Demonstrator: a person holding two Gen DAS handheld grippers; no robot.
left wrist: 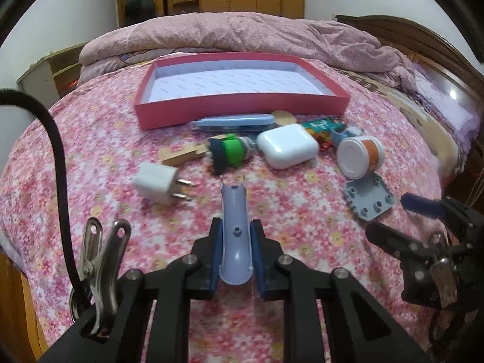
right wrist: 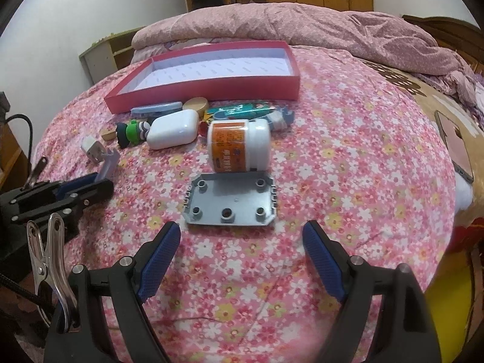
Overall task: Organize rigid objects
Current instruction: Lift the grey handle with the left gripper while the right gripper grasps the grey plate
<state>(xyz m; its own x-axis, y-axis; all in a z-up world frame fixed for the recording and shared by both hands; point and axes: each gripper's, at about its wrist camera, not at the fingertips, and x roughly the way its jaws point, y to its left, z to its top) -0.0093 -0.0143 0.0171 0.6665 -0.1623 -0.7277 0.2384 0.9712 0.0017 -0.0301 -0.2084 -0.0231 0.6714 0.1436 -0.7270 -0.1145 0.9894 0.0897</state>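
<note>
My left gripper [left wrist: 236, 224] is shut on a pale blue curved plastic piece [left wrist: 234, 208], held a little above the flowered bedspread; it shows at the left of the right wrist view [right wrist: 108, 163]. My right gripper [right wrist: 242, 230] stands open with nothing between its fingers, just short of a grey studded plate [right wrist: 231, 202]. Beyond the plate a white jar with an orange label [right wrist: 239, 145] lies on its side. A white earbud case [left wrist: 287, 145], a green figure [left wrist: 231, 151], a white charger plug [left wrist: 157, 184] and a wooden block [left wrist: 181, 155] lie before the empty red box [left wrist: 242, 106].
A blue pen case [left wrist: 236, 121], a round gold lid [left wrist: 282, 117] and a snack pack [left wrist: 323, 125] lie against the box's front wall. A folded pink quilt [left wrist: 242, 33] fills the far side. A phone [right wrist: 453, 148] lies at the right edge of the bed.
</note>
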